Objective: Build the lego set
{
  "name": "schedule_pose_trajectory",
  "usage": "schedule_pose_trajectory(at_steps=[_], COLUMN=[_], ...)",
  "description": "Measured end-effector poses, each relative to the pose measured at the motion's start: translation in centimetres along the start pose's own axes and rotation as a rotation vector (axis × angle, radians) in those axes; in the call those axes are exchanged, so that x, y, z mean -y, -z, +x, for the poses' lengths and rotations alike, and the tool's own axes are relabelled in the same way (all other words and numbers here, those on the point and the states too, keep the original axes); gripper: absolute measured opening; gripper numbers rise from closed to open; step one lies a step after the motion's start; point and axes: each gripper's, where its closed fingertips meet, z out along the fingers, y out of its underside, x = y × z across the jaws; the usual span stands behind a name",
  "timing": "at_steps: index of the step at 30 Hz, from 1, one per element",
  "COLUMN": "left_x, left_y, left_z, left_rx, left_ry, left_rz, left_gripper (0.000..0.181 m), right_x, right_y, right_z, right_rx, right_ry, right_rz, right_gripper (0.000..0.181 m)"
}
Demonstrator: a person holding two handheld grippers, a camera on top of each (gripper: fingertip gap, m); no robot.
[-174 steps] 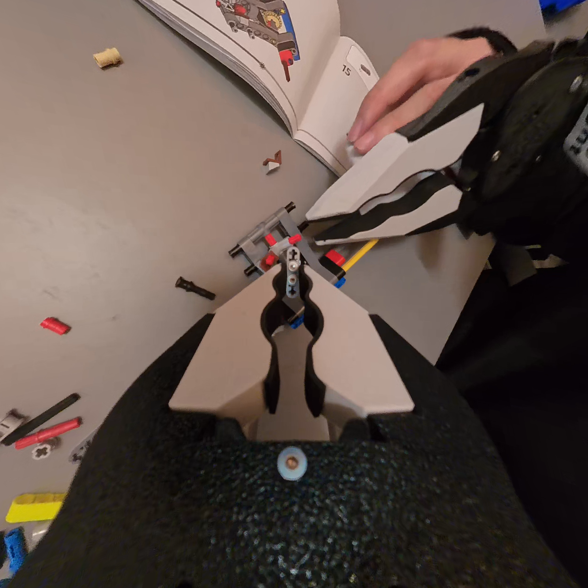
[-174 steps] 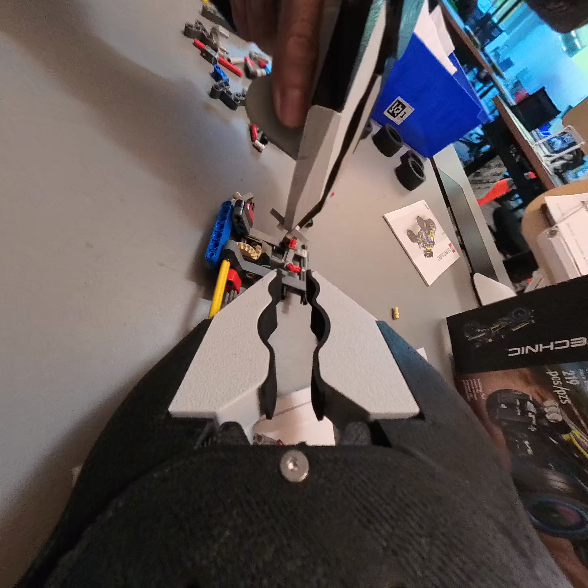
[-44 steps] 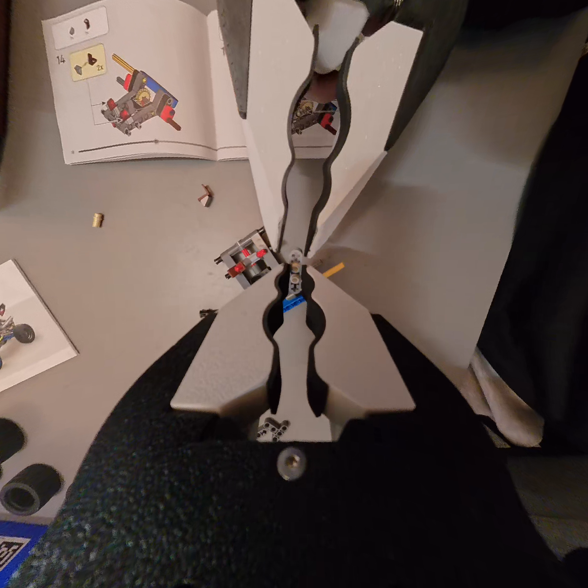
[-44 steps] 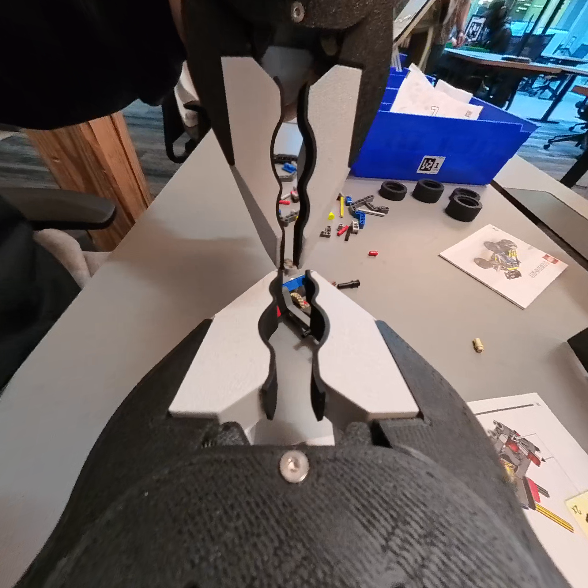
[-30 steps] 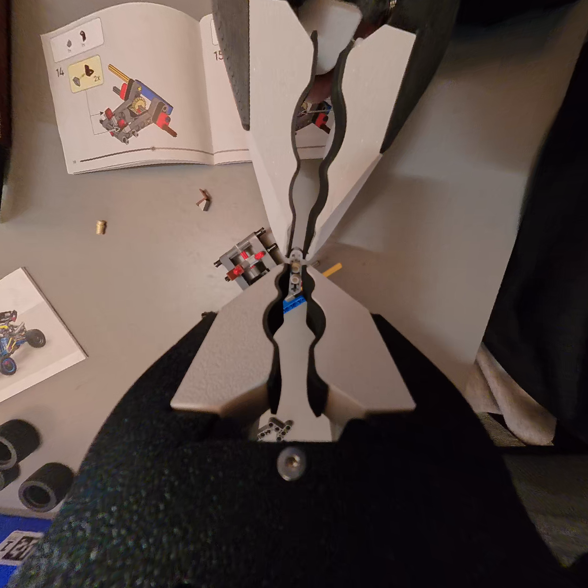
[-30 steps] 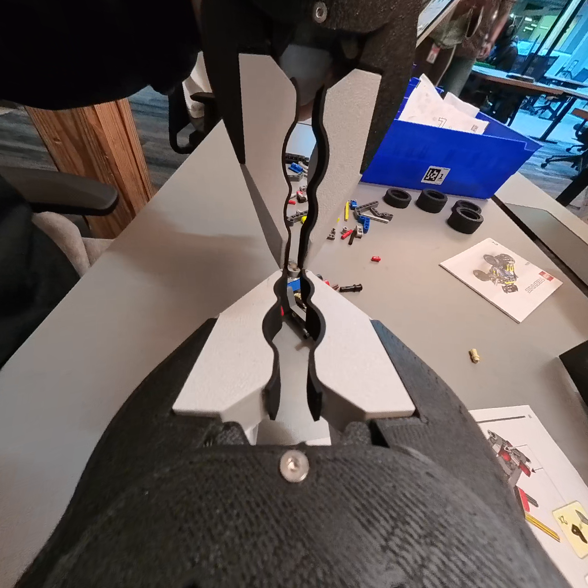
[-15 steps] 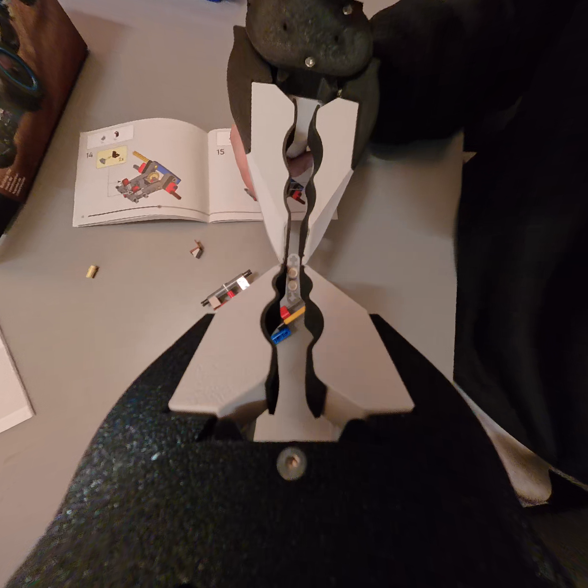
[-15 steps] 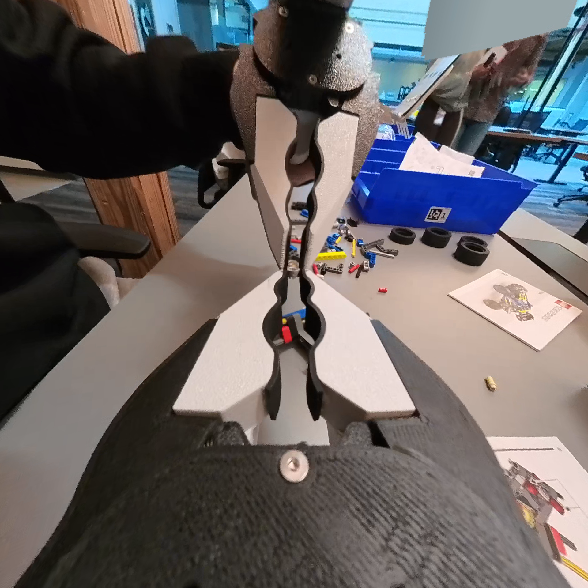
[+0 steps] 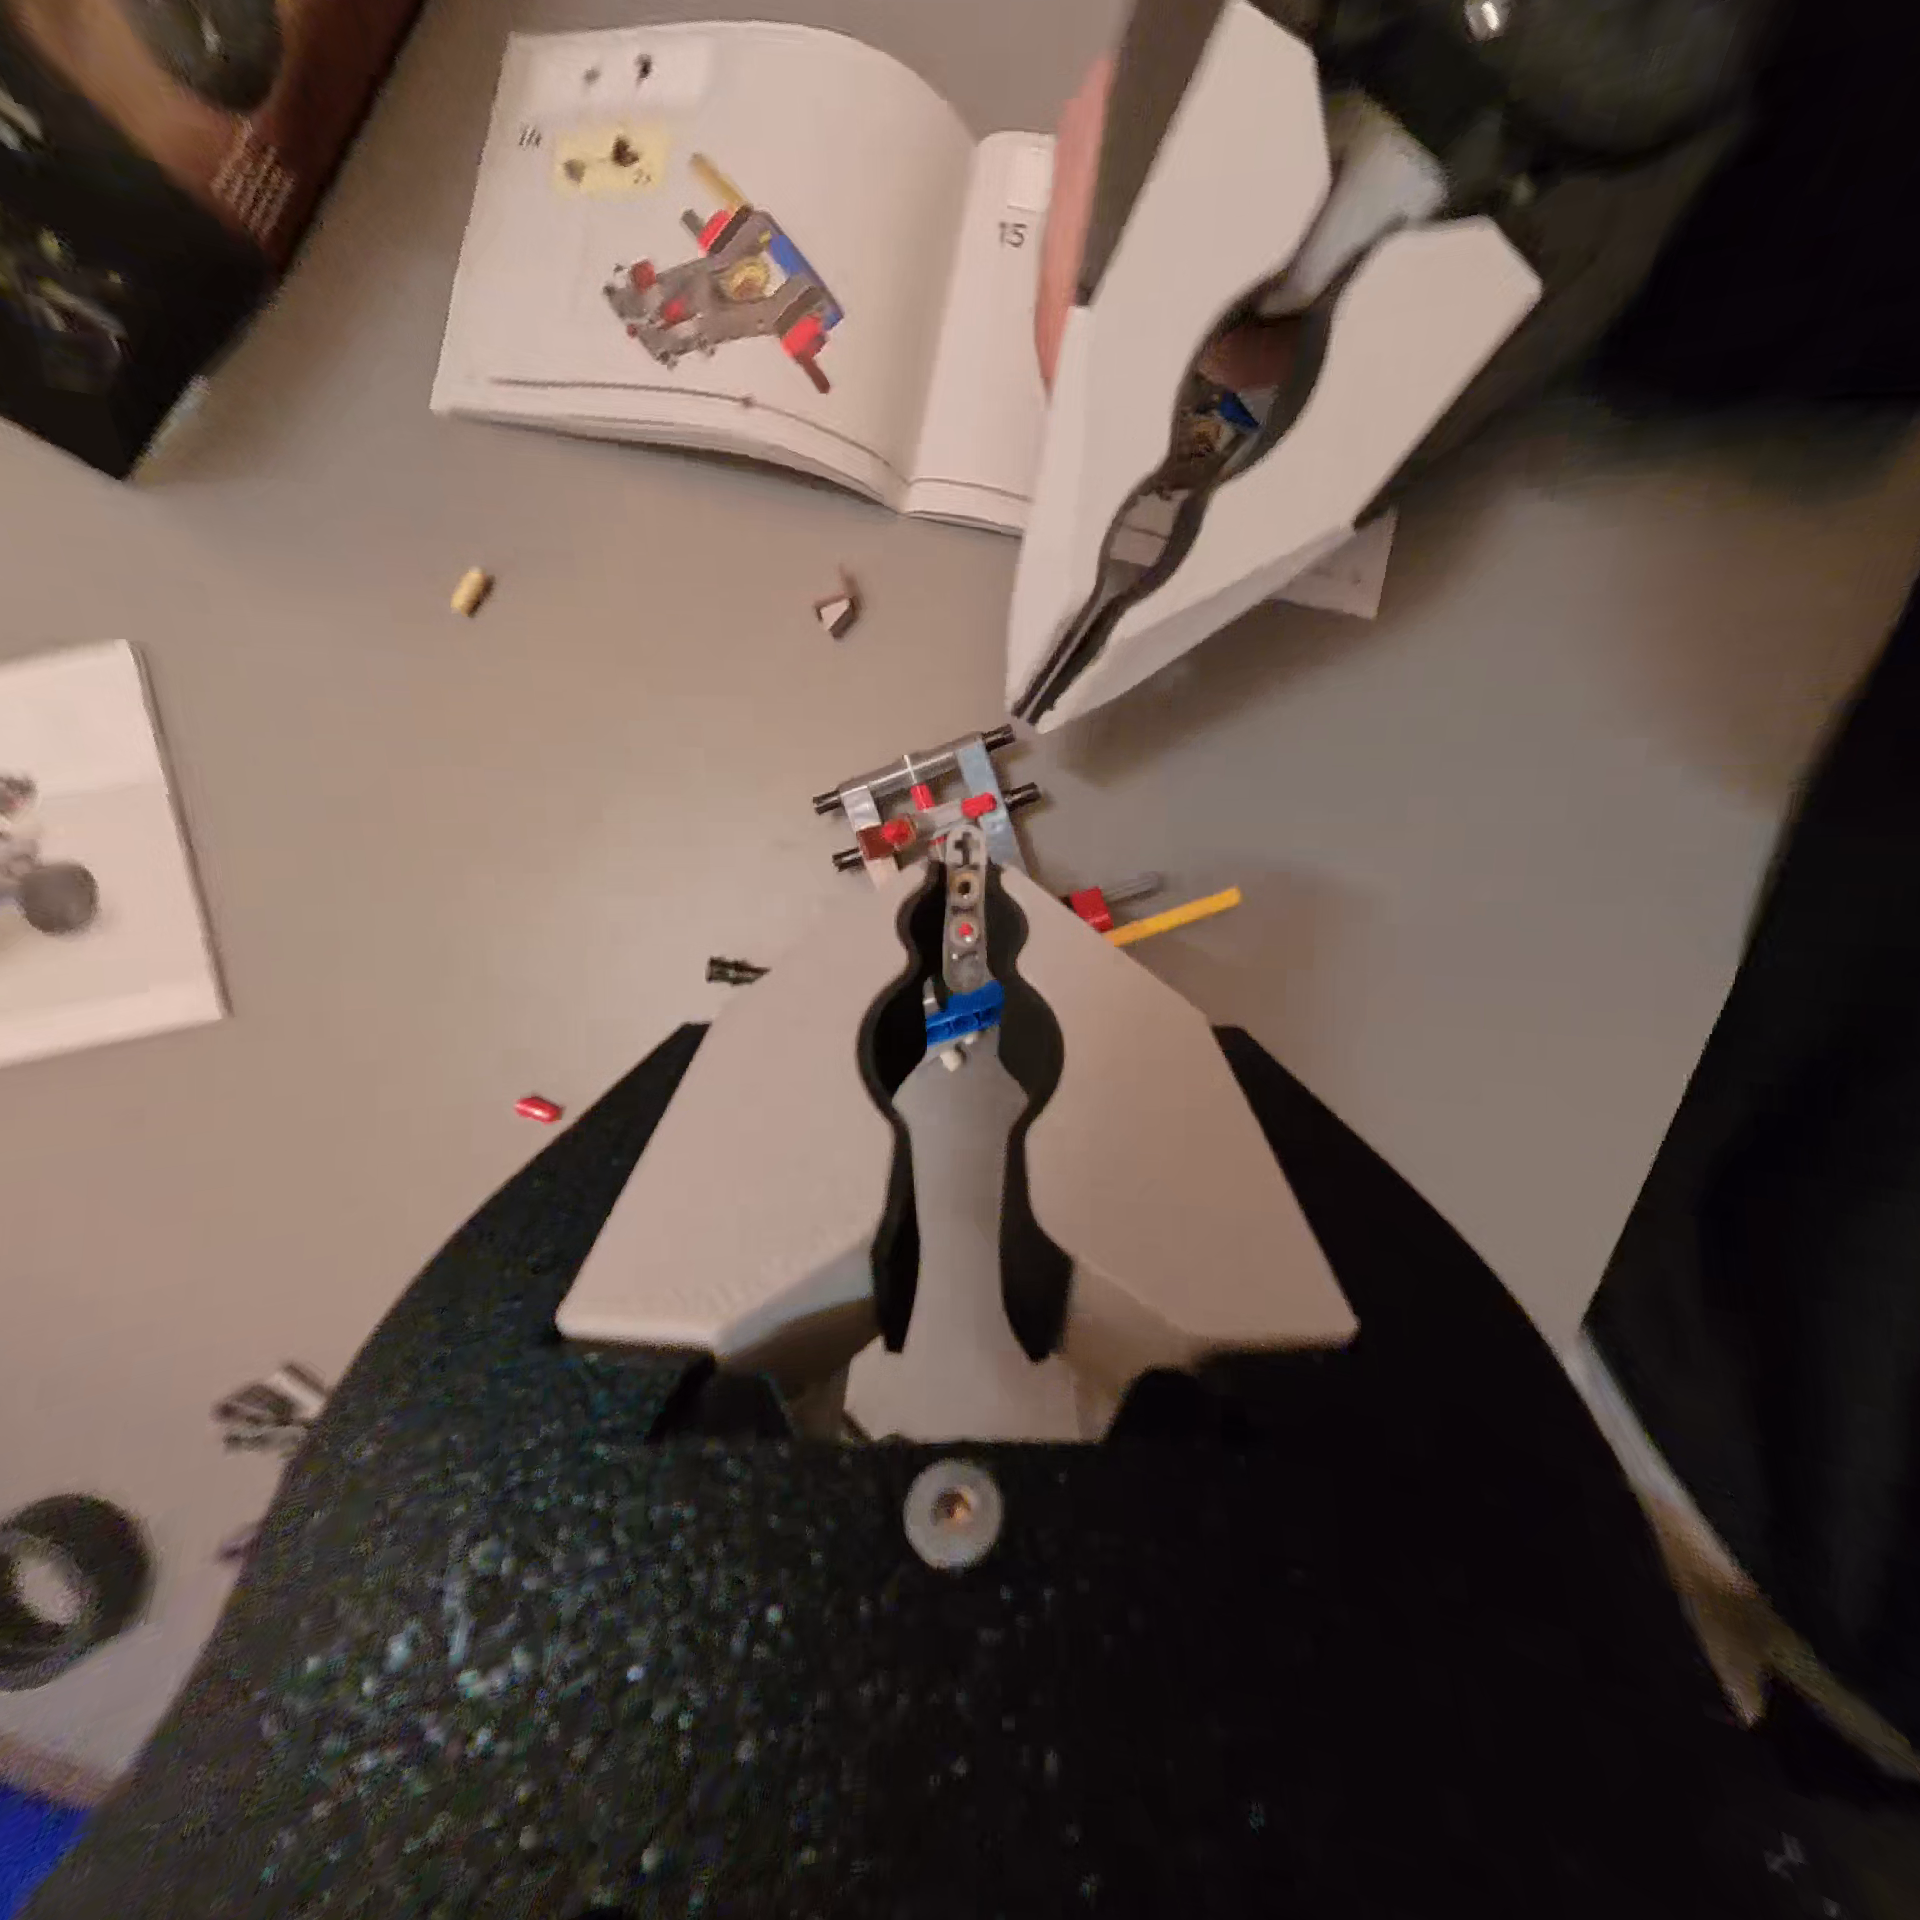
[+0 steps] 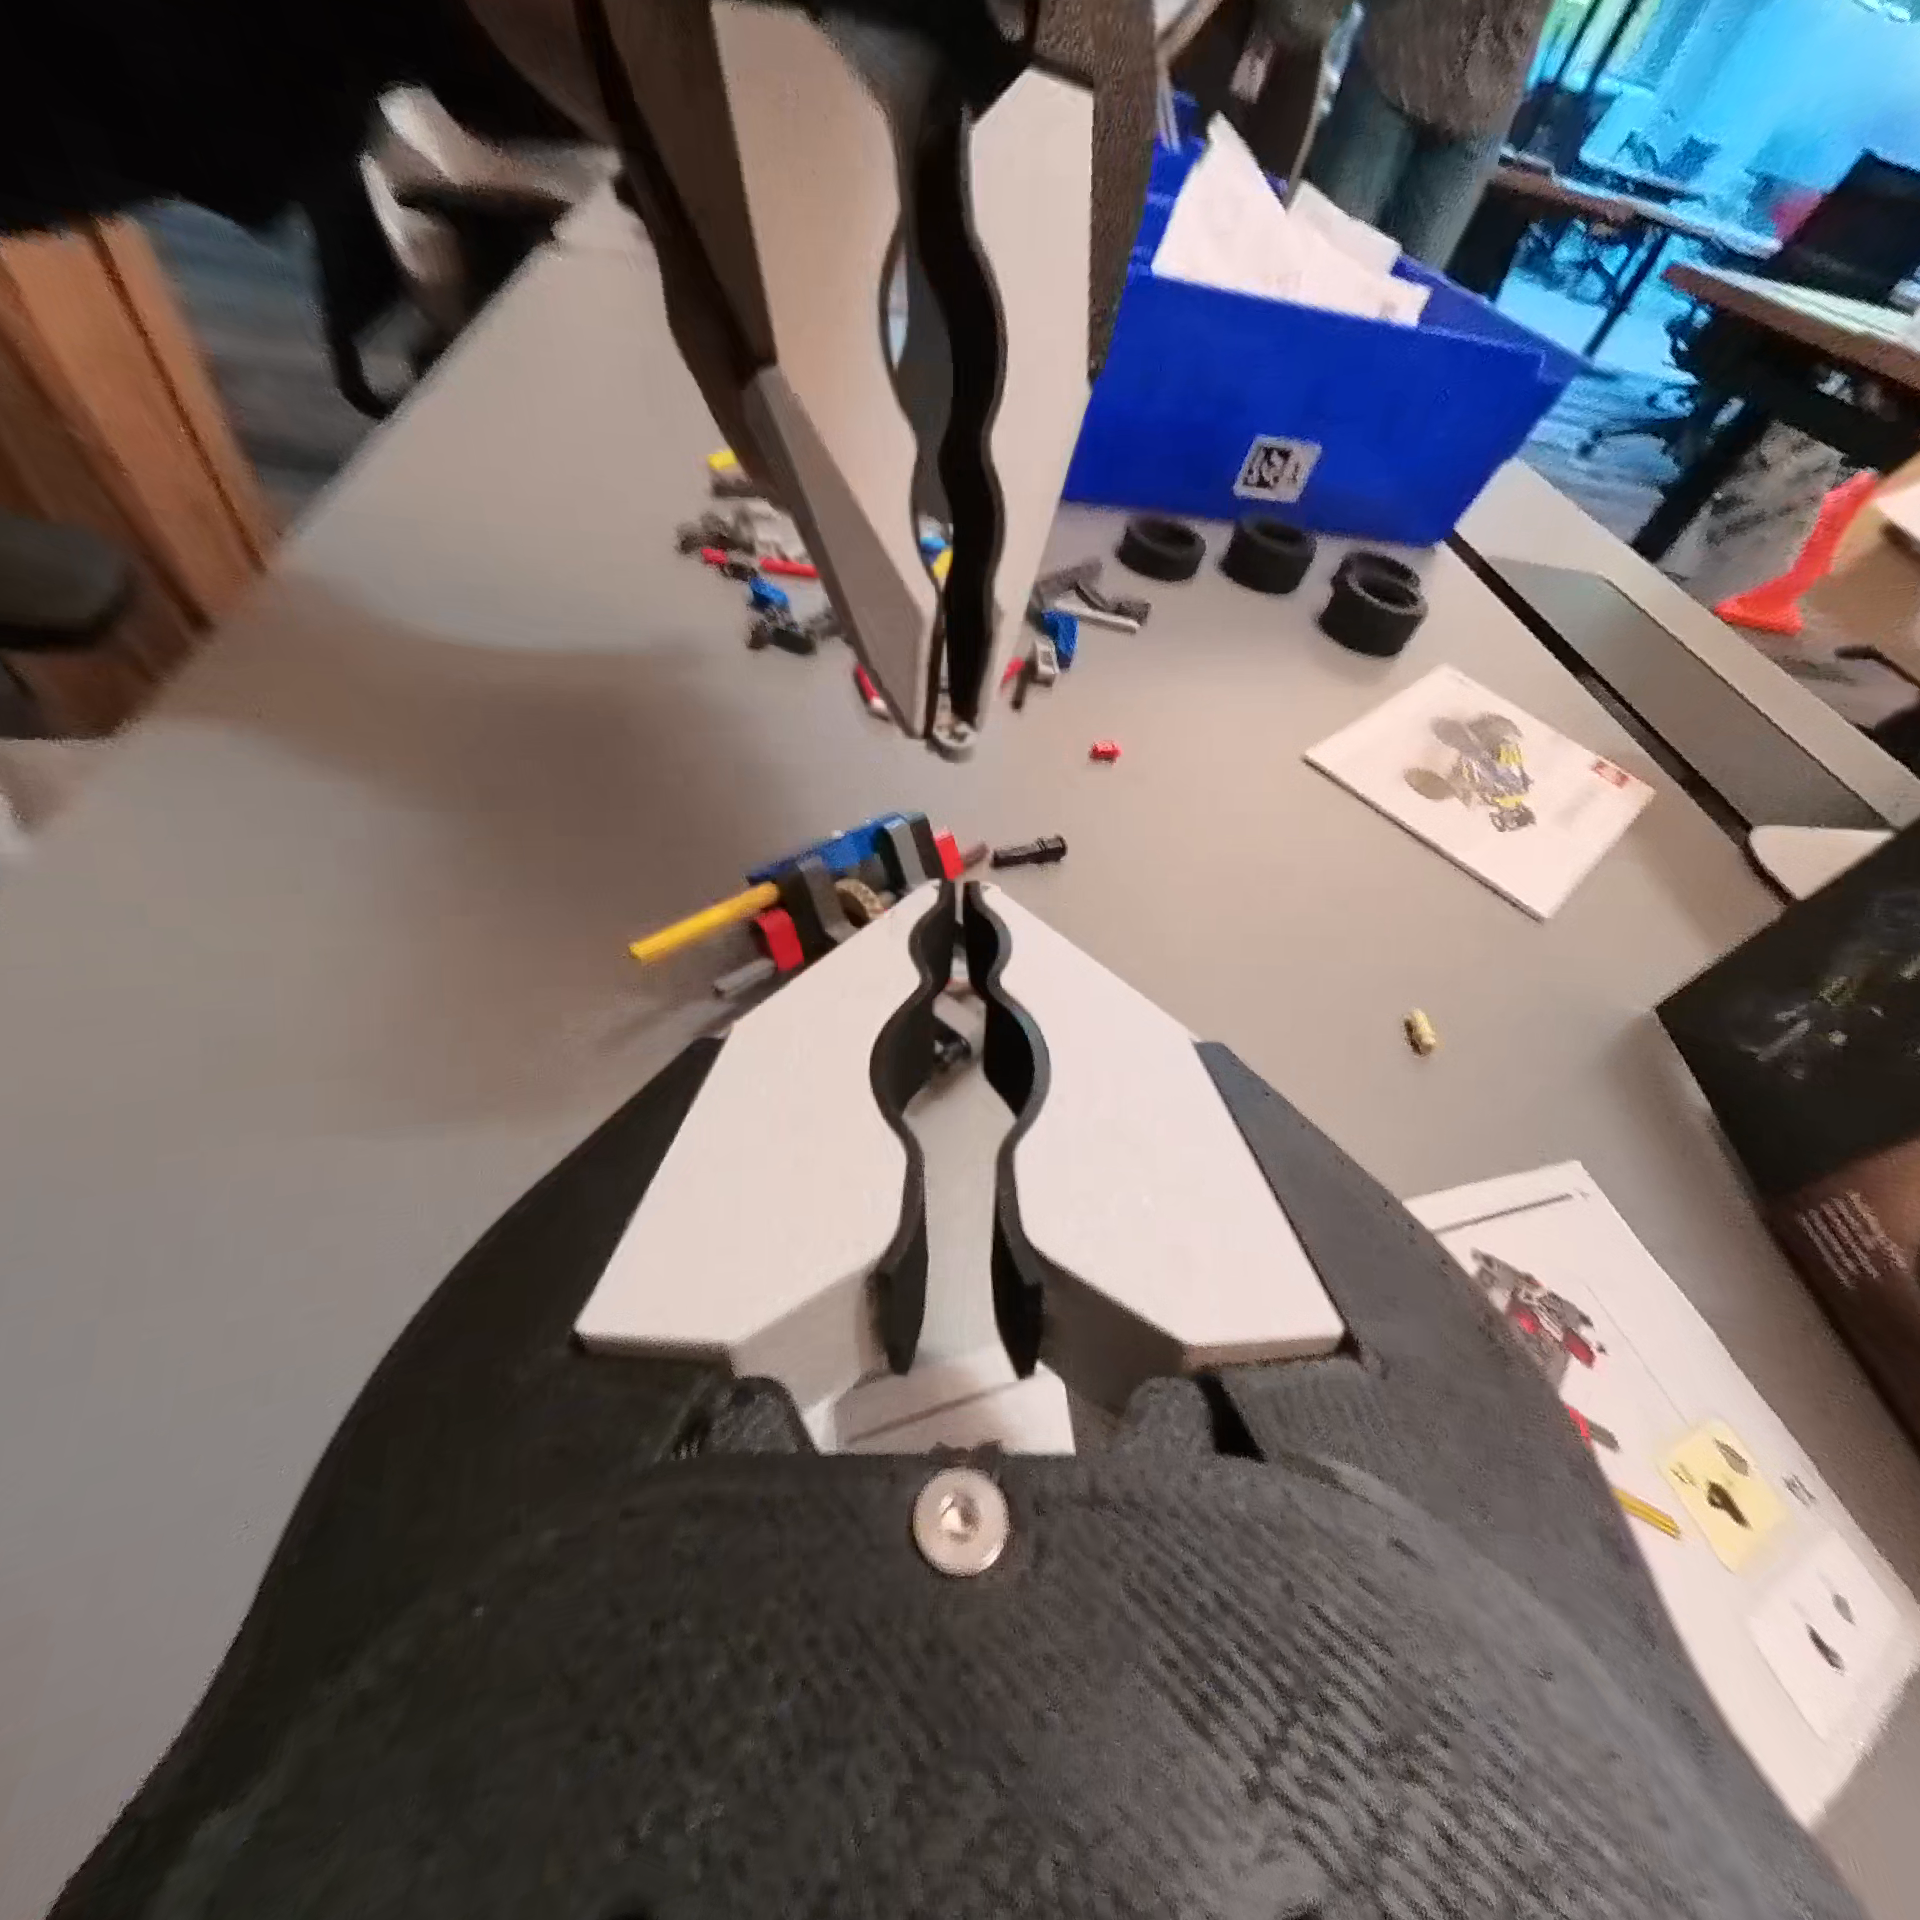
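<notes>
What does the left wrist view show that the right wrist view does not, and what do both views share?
Only the left wrist view shows the grey liftarm along its length in the left gripper, and the black pins on the assembly's grey frame.

Only the right wrist view shows the blue bin, three black tyres and the heap of loose parts.

Both show the lego assembly lying on the grey table, its yellow axle, the open instruction booklet and the right gripper.

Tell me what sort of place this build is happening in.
Probably a shared office or lab workspace: a grey table with a blue parts bin, more desks behind, and a person standing in the background.
</notes>
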Motion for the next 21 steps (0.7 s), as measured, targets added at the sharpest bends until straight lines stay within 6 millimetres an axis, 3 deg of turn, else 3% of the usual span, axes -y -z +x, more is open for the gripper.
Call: schedule_pose_trajectory(at_steps=[6, 13, 21], left_x=[-1.3, -1.4, -1.3], left_y=[-1.4, -2.9, -3.3], left_z=[-1.4, -1.7, -1.5], left_rx=[0.001, -0.024, -0.058], left_ry=[0.169, 0.183, 0.24], left_rz=[-0.03, -0.008, -0.056], left_gripper=[0.004, 0.004, 0.004], right_x=[-1.7, -3.5, -4.3], right_y=[-1.3, -3.3, -3.7], right_z=[0.3, -0.3, -0.4], right_rx=[-0.095, -0.086, -0.098], right_ry=[0.107, 0.265, 0.313], right_rz=[-0.117, -0.249, -0.301], right_gripper=[0.005, 0.0, 0.0])
